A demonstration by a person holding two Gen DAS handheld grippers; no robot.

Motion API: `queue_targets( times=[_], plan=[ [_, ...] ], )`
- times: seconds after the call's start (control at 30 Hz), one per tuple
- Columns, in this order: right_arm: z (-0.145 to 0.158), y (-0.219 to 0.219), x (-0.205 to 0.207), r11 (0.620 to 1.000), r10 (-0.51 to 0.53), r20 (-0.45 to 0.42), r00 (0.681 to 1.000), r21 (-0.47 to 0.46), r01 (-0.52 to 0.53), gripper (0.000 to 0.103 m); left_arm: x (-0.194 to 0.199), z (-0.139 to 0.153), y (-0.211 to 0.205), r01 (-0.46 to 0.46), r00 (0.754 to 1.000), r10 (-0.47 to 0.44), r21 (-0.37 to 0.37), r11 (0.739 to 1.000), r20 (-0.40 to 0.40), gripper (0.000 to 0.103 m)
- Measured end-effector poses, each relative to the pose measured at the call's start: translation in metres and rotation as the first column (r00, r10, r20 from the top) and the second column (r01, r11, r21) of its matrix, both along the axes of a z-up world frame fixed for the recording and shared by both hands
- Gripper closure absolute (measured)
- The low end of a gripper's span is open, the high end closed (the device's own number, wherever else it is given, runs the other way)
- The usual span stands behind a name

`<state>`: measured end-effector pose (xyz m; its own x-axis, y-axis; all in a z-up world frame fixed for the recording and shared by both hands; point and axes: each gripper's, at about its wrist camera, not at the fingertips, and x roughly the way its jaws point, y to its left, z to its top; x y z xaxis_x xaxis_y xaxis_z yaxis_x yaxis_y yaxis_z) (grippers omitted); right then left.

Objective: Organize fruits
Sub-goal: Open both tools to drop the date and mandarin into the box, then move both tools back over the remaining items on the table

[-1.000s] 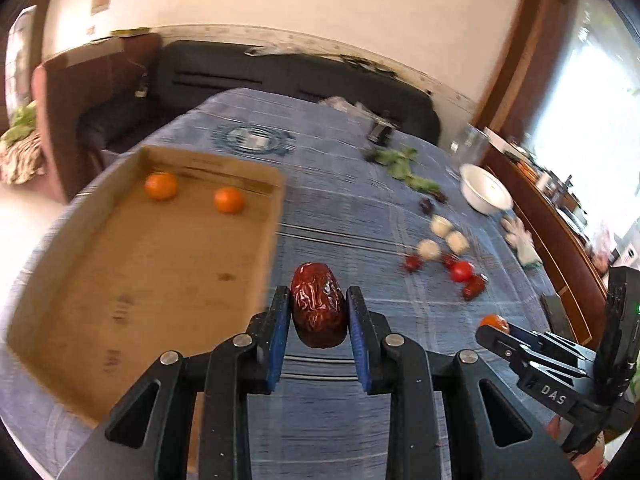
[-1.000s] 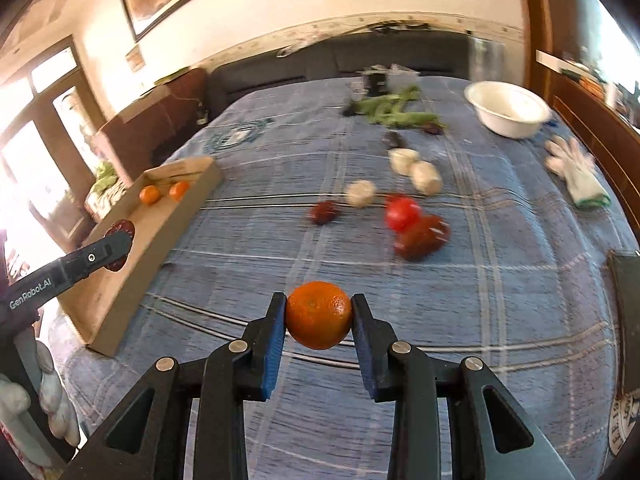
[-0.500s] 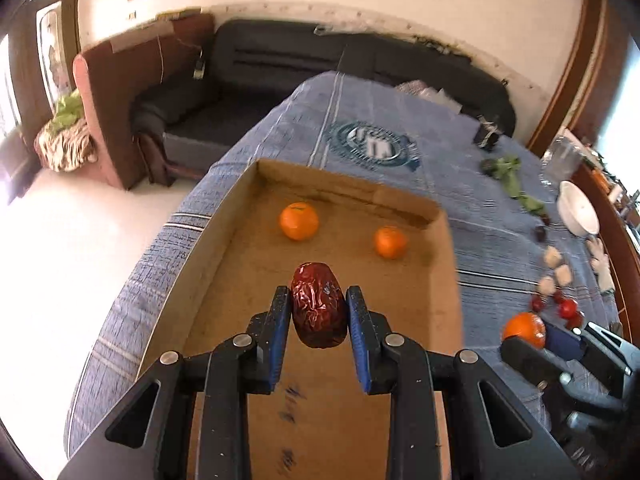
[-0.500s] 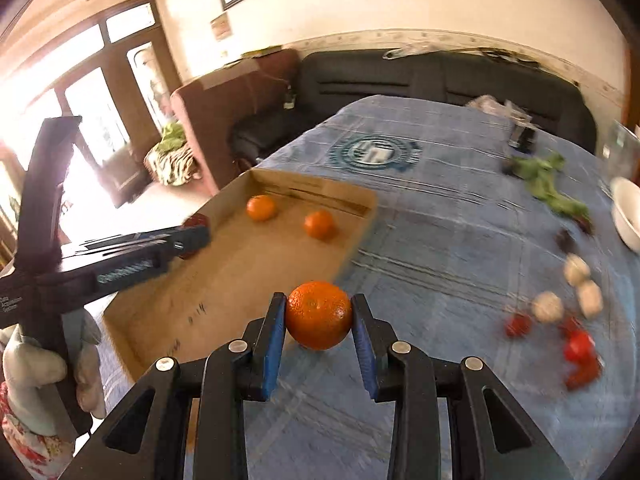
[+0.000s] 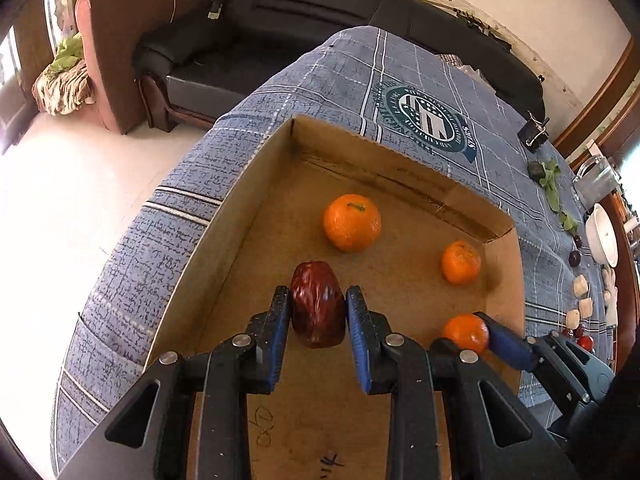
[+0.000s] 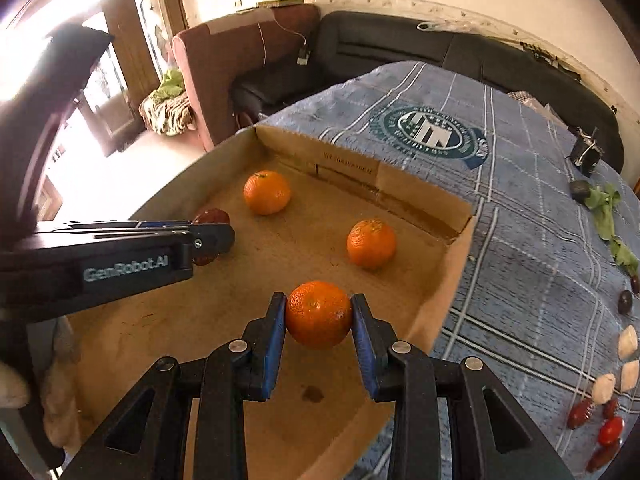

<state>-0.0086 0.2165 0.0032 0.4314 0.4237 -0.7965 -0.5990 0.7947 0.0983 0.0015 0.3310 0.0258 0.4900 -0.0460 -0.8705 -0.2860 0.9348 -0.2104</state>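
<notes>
Now the left gripper (image 5: 318, 312) pinches a red date (image 5: 317, 304) over the cardboard box (image 5: 224, 216), while the right gripper (image 6: 319, 318) clamps a tangerine (image 6: 319, 314) above it, near two loose tangerines (image 6: 267, 193) inside.

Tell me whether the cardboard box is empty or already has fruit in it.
Not empty. Two oranges, and, rest on the cardboard box floor. The gripped orange and red date are held above it.

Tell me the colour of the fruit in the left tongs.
Dark glossy red, wrinkled skin: the fruit in the left tongs. Left wrist view shows it best.
</notes>
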Motion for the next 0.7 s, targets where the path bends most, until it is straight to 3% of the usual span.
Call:
queue_targets(
  times=[0.23,0.4,0.47,0.6,0.7],
  plan=[
    [-0.001,0.003,0.002,1.000,0.007,-0.004,1.000,0.021,-0.007,0.065,-0.007,0.009,0.004,-0.025,0.999,0.025,-0.008,1.000,0.034,0.068],
    [0.021,-0.015,-0.008,0.996,-0.012,0.017,1.000,0.092,0.011,0.052,-0.030,0.040,0.000,-0.034,0.992,0.033,0.008,0.999,0.118,0.059],
    [0.032,-0.028,-0.018,0.992,-0.022,0.020,1.000,0.128,0.020,0.049,-0.043,0.055,-0.006,-0.035,0.986,0.035,-0.002,0.999,0.162,0.057],
    [0.051,-0.070,-0.045,0.971,-0.060,-0.007,0.998,0.233,0.060,0.033,-0.074,0.083,-0.025,-0.019,0.967,0.030,-0.047,0.999,0.253,0.052],
    [0.057,-0.104,-0.066,0.933,-0.092,-0.075,0.993,0.342,0.112,0.032,-0.096,0.103,-0.049,0.013,0.947,0.010,-0.071,0.997,0.321,0.048]
  ],
)
